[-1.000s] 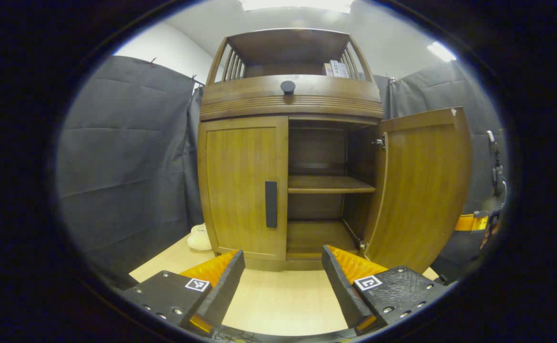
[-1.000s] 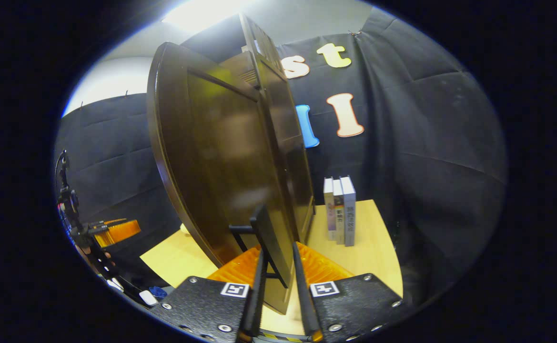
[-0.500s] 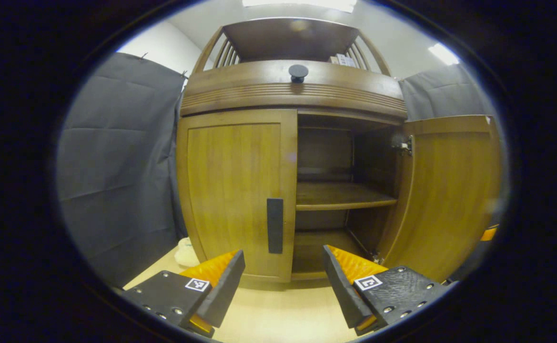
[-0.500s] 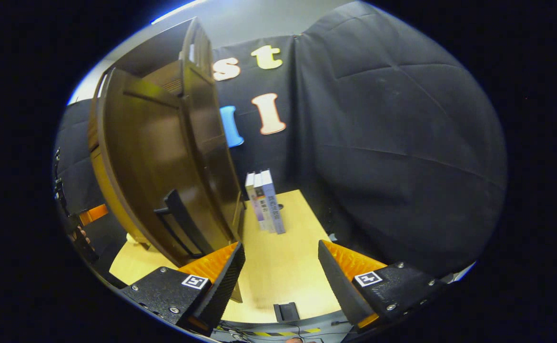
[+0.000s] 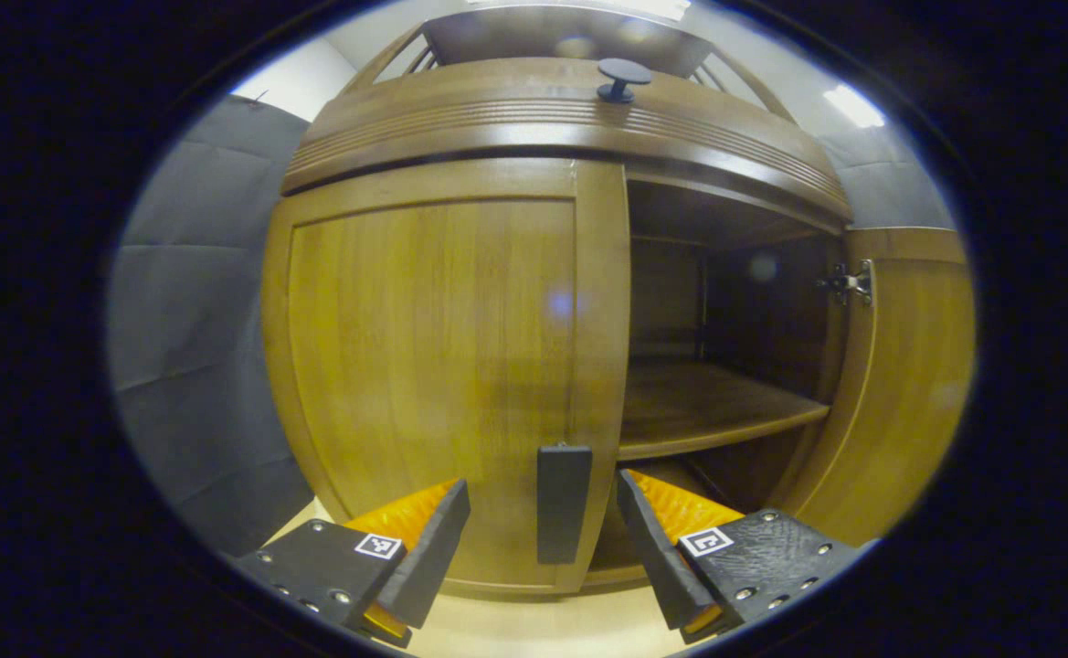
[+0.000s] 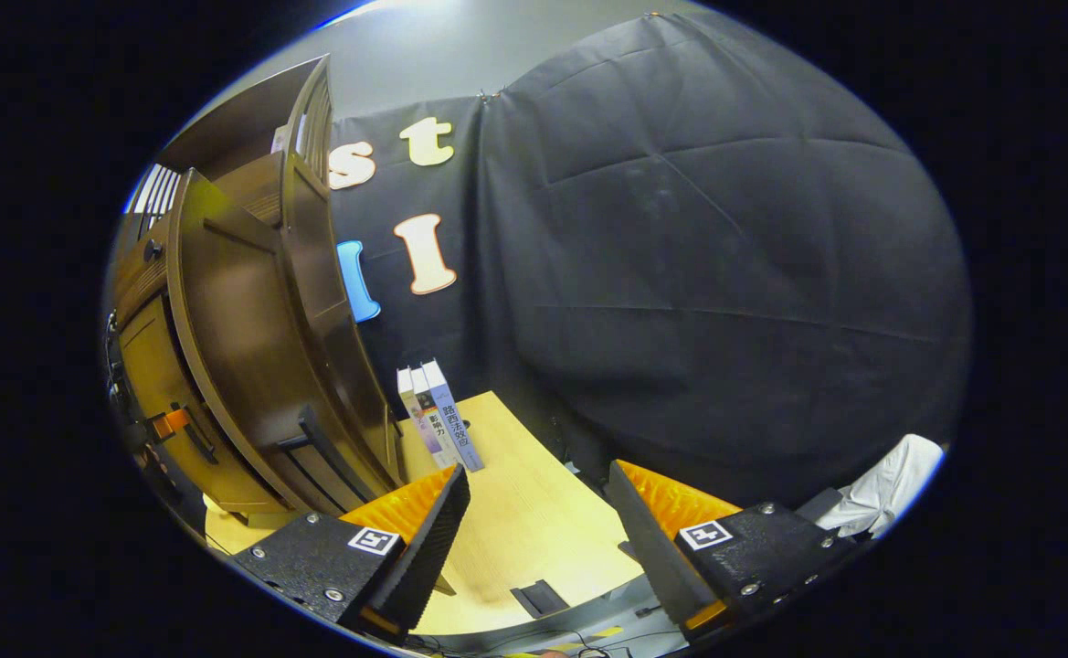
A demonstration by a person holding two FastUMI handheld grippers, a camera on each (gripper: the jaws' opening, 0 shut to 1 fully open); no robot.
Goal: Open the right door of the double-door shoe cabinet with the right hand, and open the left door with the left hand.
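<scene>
The wooden shoe cabinet [image 5: 552, 119] stands close in the left gripper view. Its left door [image 5: 424, 356] is closed, with a dark vertical handle [image 5: 562, 503] low on its right edge. My left gripper [image 5: 543, 539] is open, and the handle stands between its fingers without touching either. The right door [image 5: 908, 384] is swung wide open, baring a shelf [image 5: 707, 411]. In the right gripper view my right gripper [image 6: 534, 539] is open and holds nothing, off to the right of the open right door [image 6: 241, 366] and its handle [image 6: 319, 452].
Three books [image 6: 433, 416] stand upright on the light wooden table [image 6: 515, 530] beside the cabinet. Black cloth hangs behind and to the sides. A round dark knob [image 5: 623, 75] sits on the cabinet's top band. A white cloth [image 6: 890, 480] lies at far right.
My left gripper has moved in toward the left door until its handle stands between the fingers. My right gripper let go of the right door's handle, opened and drew away to the right.
</scene>
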